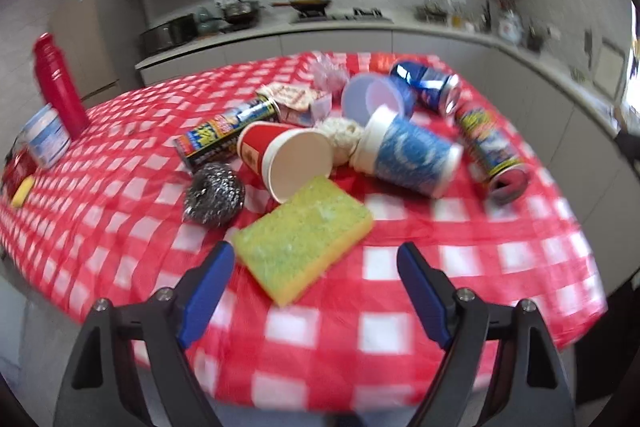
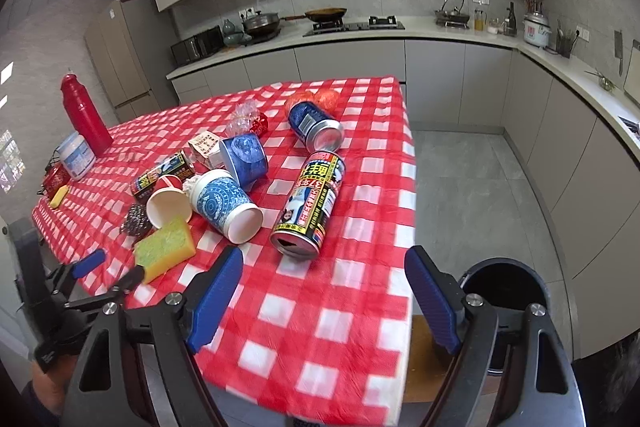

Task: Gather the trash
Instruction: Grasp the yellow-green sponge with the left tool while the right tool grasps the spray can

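Note:
Trash lies on a red-checked table [image 1: 460,267] [image 2: 332,311]. A yellow-green sponge [image 1: 304,235] [image 2: 166,247] lies nearest my left gripper [image 1: 316,267], which is open and empty just in front of it. Behind are a steel scourer [image 1: 214,193], a red paper cup [image 1: 286,159] [image 2: 168,203], a blue paper cup [image 1: 412,155] [image 2: 226,203] and cans. My right gripper [image 2: 324,267] is open and empty, just short of an upright-printed can [image 2: 310,205] lying on its side. A black bin [image 2: 508,287] stands on the floor by the table's right edge.
A red bottle [image 1: 58,83] [image 2: 84,113], a white tub [image 1: 46,137] and small items sit at the table's left end. A blue crushed can [image 2: 316,125] and wrappers lie further back. Kitchen counters run behind and to the right. The left gripper shows in the right wrist view [image 2: 112,267].

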